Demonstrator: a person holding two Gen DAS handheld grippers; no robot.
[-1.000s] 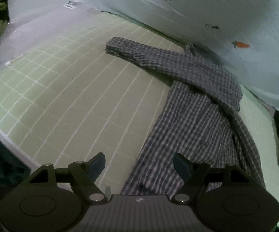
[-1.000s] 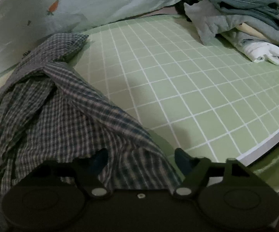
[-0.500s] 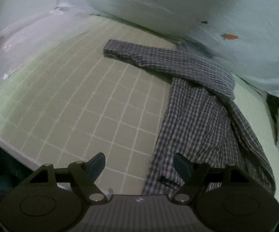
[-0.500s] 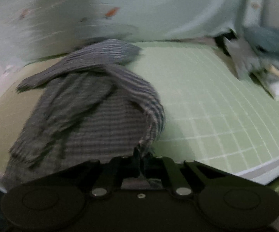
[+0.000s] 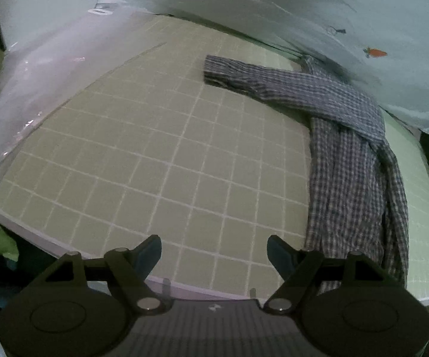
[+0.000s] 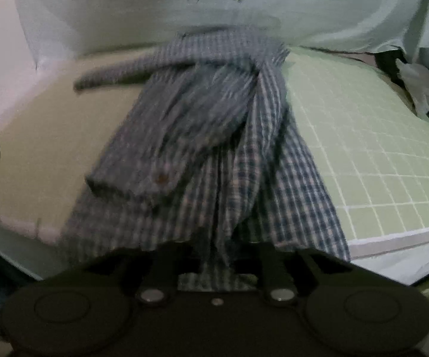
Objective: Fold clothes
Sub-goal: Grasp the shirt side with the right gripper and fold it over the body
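A blue checked shirt [image 5: 348, 160] lies on the green grid mat [image 5: 155, 154], one sleeve stretched out to the left at the back. My left gripper [image 5: 213, 244] hangs open over the bare mat near its front edge, left of the shirt's hem, with nothing between its fingers. In the right wrist view the shirt [image 6: 214, 125] is bunched, with its right side drawn over the middle. A strand of that cloth runs down between the jaws of my right gripper [image 6: 216, 253], which are opening. Dark gaps show on both sides of the strand. The cloth hides the fingertips.
A pale sheet with small carrot prints [image 5: 318, 15] hangs behind the mat. Clear plastic [image 5: 36, 89] covers the mat's left edge. A heap of grey and blue clothes [image 6: 422, 77] sits at the back right. The mat's front edge [image 6: 393, 241] drops off close to both grippers.
My right gripper shut on the shirt's right edge and carried it left over the shirt; its jaws now stand apart. My left gripper slid left, away from the hem.
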